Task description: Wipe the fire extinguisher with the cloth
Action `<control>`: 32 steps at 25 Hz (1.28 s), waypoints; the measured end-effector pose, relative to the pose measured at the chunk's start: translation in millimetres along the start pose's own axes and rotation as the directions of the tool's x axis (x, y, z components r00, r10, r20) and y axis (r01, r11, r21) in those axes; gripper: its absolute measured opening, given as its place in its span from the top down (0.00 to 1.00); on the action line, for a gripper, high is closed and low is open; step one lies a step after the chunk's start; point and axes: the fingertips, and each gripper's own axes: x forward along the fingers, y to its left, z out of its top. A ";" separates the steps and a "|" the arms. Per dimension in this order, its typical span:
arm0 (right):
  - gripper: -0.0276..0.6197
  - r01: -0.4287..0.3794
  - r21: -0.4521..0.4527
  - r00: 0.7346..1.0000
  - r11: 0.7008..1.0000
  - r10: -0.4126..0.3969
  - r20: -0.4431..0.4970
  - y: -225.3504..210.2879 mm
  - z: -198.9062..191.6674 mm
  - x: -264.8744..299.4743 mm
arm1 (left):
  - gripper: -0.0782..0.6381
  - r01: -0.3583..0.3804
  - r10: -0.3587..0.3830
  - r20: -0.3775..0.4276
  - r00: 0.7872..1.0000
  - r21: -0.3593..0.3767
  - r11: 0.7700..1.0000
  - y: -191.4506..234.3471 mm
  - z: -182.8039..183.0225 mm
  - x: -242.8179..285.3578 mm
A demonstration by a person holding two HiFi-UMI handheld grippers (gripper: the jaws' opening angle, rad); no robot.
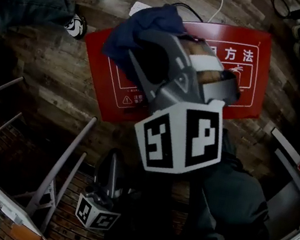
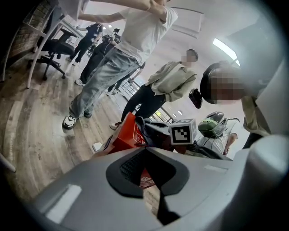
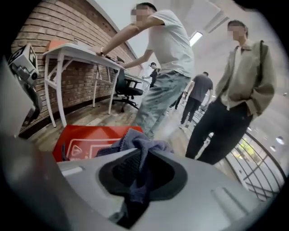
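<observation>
Item: red fire extinguisher box, flat on the wooden floor, at 12 o'clock in your head view.
Cloth, dark blue: bunched over the box's 10 o'clock corner, clamped in your right gripper.
Left gripper: at 7 o'clock, jaws together, empty.
Bystander's shoe: at 10 o'clock.

Red across the fire extinguisher box, printed with white characters, white line frames and a small warning triangle. Dark blue on the cloth, greyer and faintly mauve in the right gripper view. Plain grey on the right claw and the left claw, with black ribbed pads. White marker cube, patterned with black squares. Brown wood-grain planks on the floor. Red-brown brick wall. White tabletop.
</observation>
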 end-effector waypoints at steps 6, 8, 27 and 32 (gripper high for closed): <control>0.89 -0.257 -0.132 0.962 0.957 0.267 0.056 98.2 32.4 -14.8 | 0.89 0.014 -0.014 -0.004 1.000 0.013 1.000 -1.1 4.3 6.5; 0.89 -0.328 -0.112 0.941 0.938 0.335 0.050 113.0 23.9 -31.4 | 0.89 0.017 -0.017 -0.004 1.000 0.007 1.000 -3.4 3.2 8.4; 0.89 -0.257 0.233 0.959 0.938 0.277 -0.058 93.1 -45.9 -87.5 | 0.89 0.042 -0.042 -0.014 0.999 -0.006 0.999 -10.4 -0.6 18.2; 0.89 -0.263 0.270 0.959 0.926 0.281 -0.030 85.0 -60.7 -101.4 | 0.89 0.058 -0.058 -0.017 0.998 0.013 0.998 -17.6 1.8 22.1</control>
